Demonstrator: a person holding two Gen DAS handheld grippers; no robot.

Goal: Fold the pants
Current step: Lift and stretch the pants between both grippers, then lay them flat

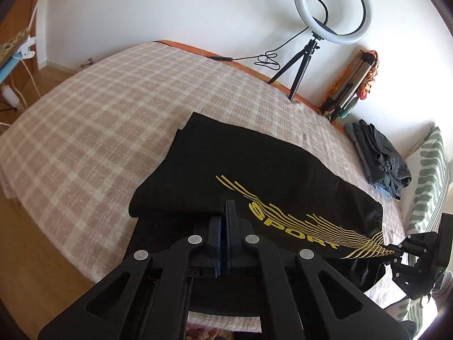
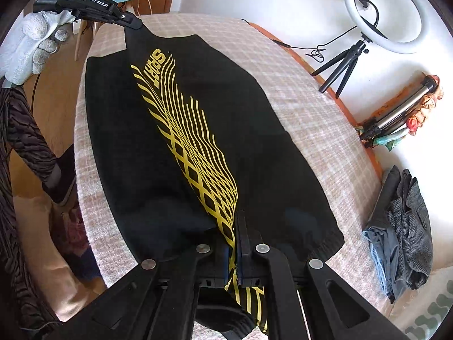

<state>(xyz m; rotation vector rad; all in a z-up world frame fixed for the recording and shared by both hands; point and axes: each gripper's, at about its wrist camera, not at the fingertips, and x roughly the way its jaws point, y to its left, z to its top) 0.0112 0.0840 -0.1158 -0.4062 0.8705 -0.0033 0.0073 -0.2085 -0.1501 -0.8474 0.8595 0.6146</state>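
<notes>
Both grippers grasp the black pants (image 2: 175,130) over the bed (image 1: 85,119): left gripper (image 1: 225,226) and right gripper (image 2: 236,243) clenched on opposite ends, fabric stretched between.

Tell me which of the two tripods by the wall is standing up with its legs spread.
The black tripod holding the ring light stands upright, legs spread. The silver tripod is folded shut, leaning against the wall.

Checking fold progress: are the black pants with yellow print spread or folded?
Partly folded: black pants with yellow print lie doubled lengthwise, both grippers pinching their edge.
</notes>
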